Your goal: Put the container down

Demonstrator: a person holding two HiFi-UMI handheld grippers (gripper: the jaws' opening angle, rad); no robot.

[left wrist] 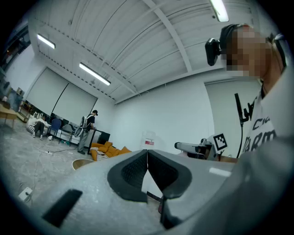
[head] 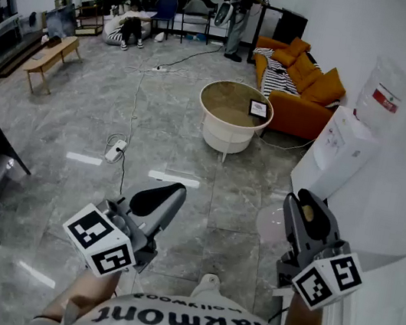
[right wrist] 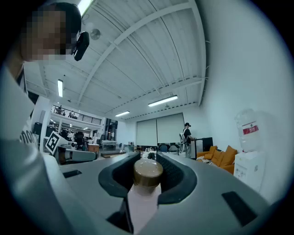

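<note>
A pale pink container [right wrist: 143,202] with a gold-brown cap [right wrist: 148,173] stands between the dark pads of my right gripper [right wrist: 148,176], which is shut on its neck. In the head view the right gripper [head: 307,215] is held up at the right, with the cap [head: 307,213] showing between its jaws and the pale body [head: 268,224] hanging below over the floor. My left gripper [head: 158,198] is held up at the left. In the left gripper view its pads [left wrist: 161,172] meet at the tips with nothing between them, so the left gripper [left wrist: 147,169] is shut and empty.
A round white table [head: 233,116] stands ahead on the grey marble floor. To the right are an orange sofa [head: 301,90] and a white water dispenser [head: 342,147]. A power strip [head: 115,151] with a cable lies on the floor. A wooden bench [head: 50,57] is far left, and a person [head: 242,9] stands at the back.
</note>
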